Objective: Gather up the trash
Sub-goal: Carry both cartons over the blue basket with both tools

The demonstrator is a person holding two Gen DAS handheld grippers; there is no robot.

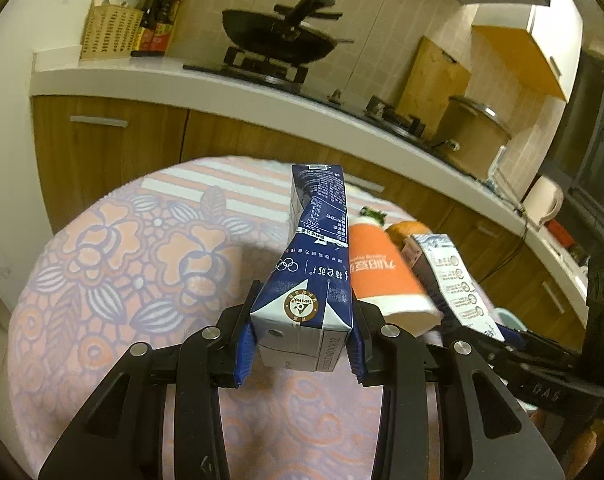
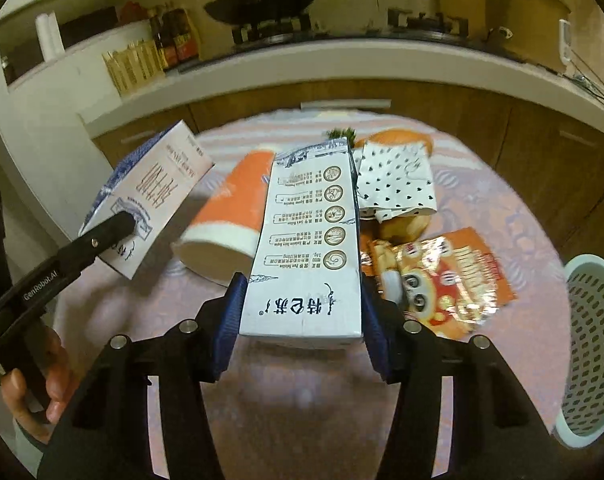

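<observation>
The person is holding a gripper in each hand, and each is carrying a milk carton clear of the round table [image 2: 502,184], which is wearing a pink flowered cloth. The left gripper [image 1: 300,346] is pinching the base of a dark blue carton [image 1: 316,248], its blue pads pressing both side walls, so the crumpled body is sticking out forward along the fingers; holding it near one end is probably leaving the long part free to tip into a bin. The right gripper [image 2: 300,334] is doing likewise with a white carton [image 2: 310,240], jaws closed narrowly around its lower end, printed face upward. From the right wrist view the blue carton is showing off to the left, tilted in the other gripper, well apart from the white one, so the two loads are not knocking together. Below and beyond them the rest of the rubbish is waiting on the cloth: an orange paper cup [image 2: 228,220] lying on its side with its mouth toward us, a white spotted wrapper [image 2: 396,178] resting over what look like bread rolls [image 2: 402,226], and a shiny orange snack packet [image 2: 438,280] lying flat, just beside the right gripper's finger. A pale perforated basket [image 2: 592,344] is standing low at the table's right edge, presumably the place all this is heading; the white carton is nearer to it. My guess is both cartons are on their way there, with cup, wrapper and packet to follow.
</observation>
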